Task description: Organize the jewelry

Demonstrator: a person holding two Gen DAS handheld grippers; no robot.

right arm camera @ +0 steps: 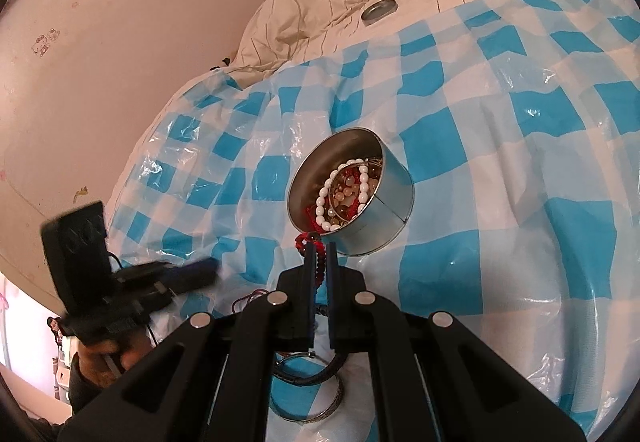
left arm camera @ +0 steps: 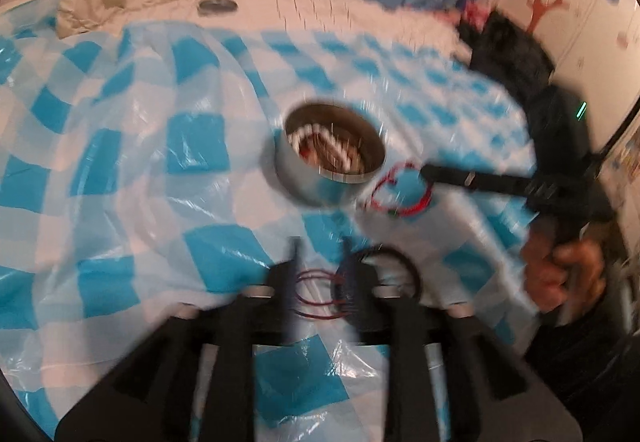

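Right wrist view, entry as dictated:

— Where is the jewelry?

— Most of it sits in the round metal tin, which stands open on the blue-and-white checked plastic sheet. Inside I see a white bead bracelet on top of amber and red beads. My right gripper is clenched on a red bead strand, just at the tin's near rim. A dark braided bracelet and a metal bangle lie on the sheet under my fingers.

— And the left side?

— Left wrist view is blurred. My left gripper stands partly apart over thin dark red cord loops, with a black ring just beside; I cannot tell whether the pads press anything. From there the red strand hangs as a loop beside the tin.

— Further out?

— A small metal lid lies on the cream quilt, well apart from the tin.
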